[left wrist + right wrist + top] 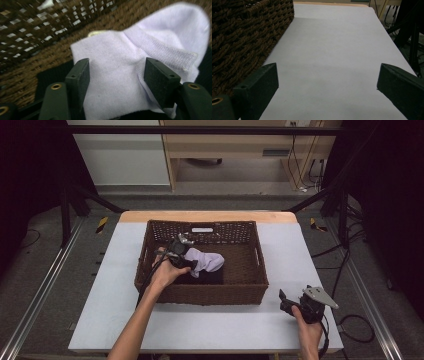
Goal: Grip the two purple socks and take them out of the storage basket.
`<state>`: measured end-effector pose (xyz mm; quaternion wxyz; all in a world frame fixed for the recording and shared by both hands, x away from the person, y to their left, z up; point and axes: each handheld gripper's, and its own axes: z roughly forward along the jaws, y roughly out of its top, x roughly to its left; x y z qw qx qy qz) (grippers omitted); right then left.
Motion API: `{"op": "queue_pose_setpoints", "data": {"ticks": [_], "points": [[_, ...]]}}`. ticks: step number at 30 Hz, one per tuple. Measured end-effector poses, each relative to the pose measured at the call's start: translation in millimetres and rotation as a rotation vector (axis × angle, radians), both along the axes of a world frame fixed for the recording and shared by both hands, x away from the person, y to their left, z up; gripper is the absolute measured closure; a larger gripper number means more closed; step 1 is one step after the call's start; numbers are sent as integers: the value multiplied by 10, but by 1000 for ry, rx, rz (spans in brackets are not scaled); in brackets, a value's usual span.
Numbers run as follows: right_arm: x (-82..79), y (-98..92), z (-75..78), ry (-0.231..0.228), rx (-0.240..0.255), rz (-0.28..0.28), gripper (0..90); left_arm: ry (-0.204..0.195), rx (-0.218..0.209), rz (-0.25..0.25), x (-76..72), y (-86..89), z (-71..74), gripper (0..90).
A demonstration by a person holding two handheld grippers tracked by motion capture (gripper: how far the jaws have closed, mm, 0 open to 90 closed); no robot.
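Observation:
A pale lilac sock [207, 261] [120, 62] lies in a brown wicker basket [200, 294] [30, 27], on top of a black cloth [212, 277] [50, 75]. My left gripper [191, 265] [116, 72] reaches down into the basket from its left side. Its jaws stand wide, one on each side of the sock, and the fabric runs between the pads without being squeezed. My right gripper [282, 299] [327, 75] rests low over the table [210, 330] [332, 37], off the basket's front right corner. It is open, with bare tabletop between its jaws.
The basket's woven wall [242, 37] rises close on the left in the right gripper view. Beyond the table's right edge stand dark frame legs and cables [350, 270]. A wooden desk [240, 150] stands farther back.

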<state>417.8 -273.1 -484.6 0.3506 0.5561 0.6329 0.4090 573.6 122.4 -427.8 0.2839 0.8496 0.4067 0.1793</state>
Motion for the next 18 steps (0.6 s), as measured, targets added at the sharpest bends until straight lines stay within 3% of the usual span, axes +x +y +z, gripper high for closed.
{"op": "queue_pose_setpoints", "data": {"ticks": [3, 6, 18], "points": [[0, 0, 1, 1, 5, 1, 42, -16, 27, -22, -21, -22, -27, 372], [-2, -1, 1, -2, 4, -2, 42, -5, 8, -25, -22, 3, -40, 402], [-9, -11, 1, -8, 13, -9, 43, 98, -64, -11, -18, 38, -47, 757]]}}
